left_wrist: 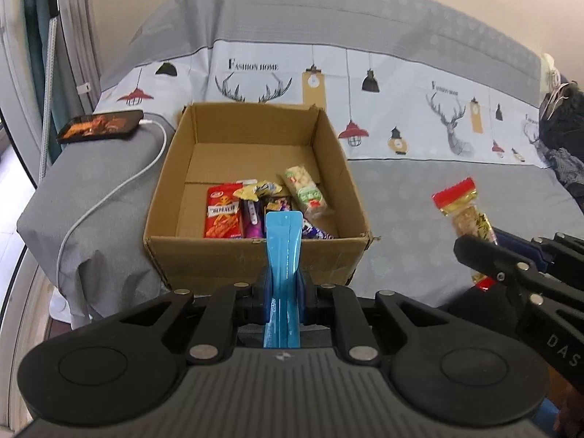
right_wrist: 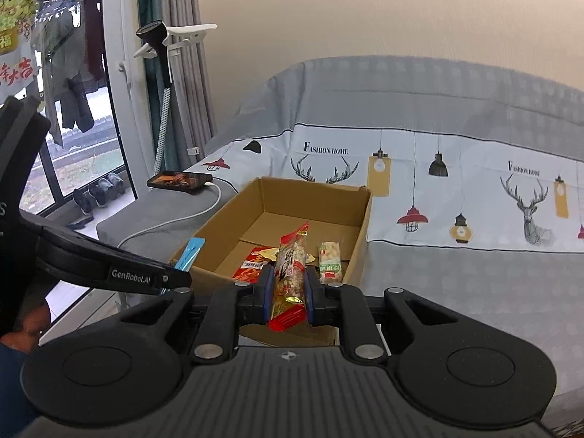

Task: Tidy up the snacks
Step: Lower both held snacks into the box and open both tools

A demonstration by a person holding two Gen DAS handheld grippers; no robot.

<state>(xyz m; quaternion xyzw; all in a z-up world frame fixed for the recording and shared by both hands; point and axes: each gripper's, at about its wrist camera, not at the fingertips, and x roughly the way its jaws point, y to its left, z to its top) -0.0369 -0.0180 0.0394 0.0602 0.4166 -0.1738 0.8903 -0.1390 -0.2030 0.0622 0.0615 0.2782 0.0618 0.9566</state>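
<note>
With each snack clamped upright, both tongs short of the cardboard box: blue sachet left, peanut bar right.

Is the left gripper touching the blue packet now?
Touching. In the left wrist view, the left gripper is shut on the blue packet, its fingers pressing both sides; the packet stands upright before the cardboard box.

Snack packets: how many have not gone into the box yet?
2: a blue packet held in the left fingers, a red-ended one in the right fingers. Others may lie outside view.
</note>
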